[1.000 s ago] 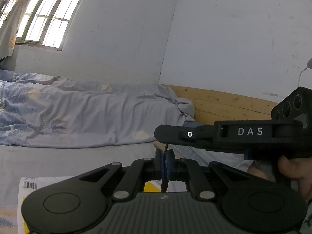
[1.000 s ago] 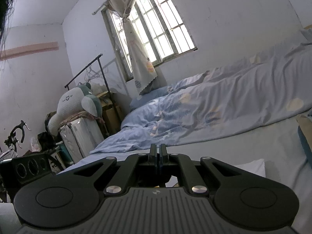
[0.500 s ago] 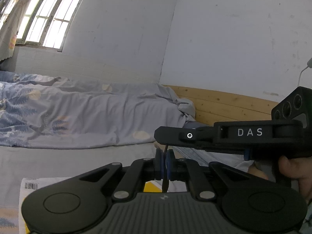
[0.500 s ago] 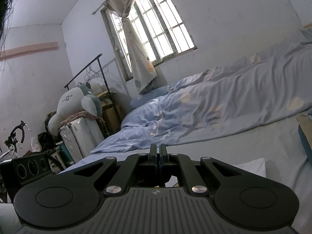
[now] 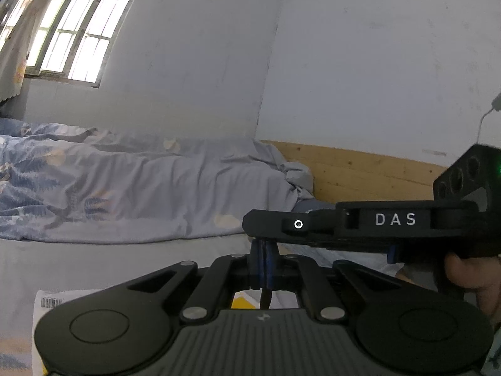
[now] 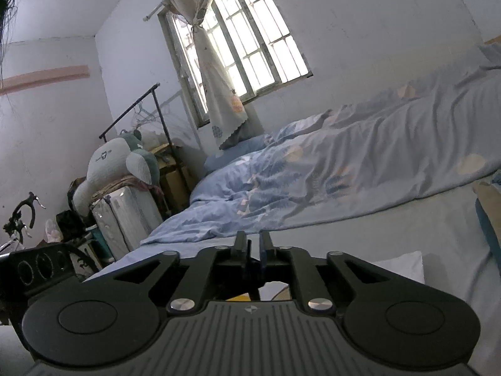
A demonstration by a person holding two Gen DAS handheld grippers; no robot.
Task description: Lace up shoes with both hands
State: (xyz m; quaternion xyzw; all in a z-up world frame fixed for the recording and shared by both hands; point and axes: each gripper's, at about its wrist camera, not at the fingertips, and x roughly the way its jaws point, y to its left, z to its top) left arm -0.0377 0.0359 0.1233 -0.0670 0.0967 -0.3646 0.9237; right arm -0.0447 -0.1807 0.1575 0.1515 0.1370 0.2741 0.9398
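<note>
No shoe shows in either view. In the left wrist view my left gripper (image 5: 264, 247) is shut on a thin black shoelace (image 5: 265, 297), whose end hangs below the blue pads. My right gripper (image 5: 250, 225) reaches in from the right, held by a hand (image 5: 469, 277), with its tip just above the left fingertips. In the right wrist view the right gripper (image 6: 253, 241) has a narrow gap and its jaws are opening. A dark strand of lace (image 6: 249, 248) stands in that gap by the left finger, and the pads no longer press on it.
Both grippers hover over a bed with a rumpled blue quilt (image 5: 141, 188) and a wooden headboard (image 5: 360, 172). Below lie a white parcel with a barcode (image 5: 50, 302) and something yellow (image 5: 239, 300). A plush toy (image 6: 116, 163), a clothes rack (image 6: 131, 112) and boxes crowd the window corner.
The right gripper's fingers, pressed together before, now stand slightly apart. The lace that ran from the right tip into the left pads is no longer seen there. Neither hand has moved.
</note>
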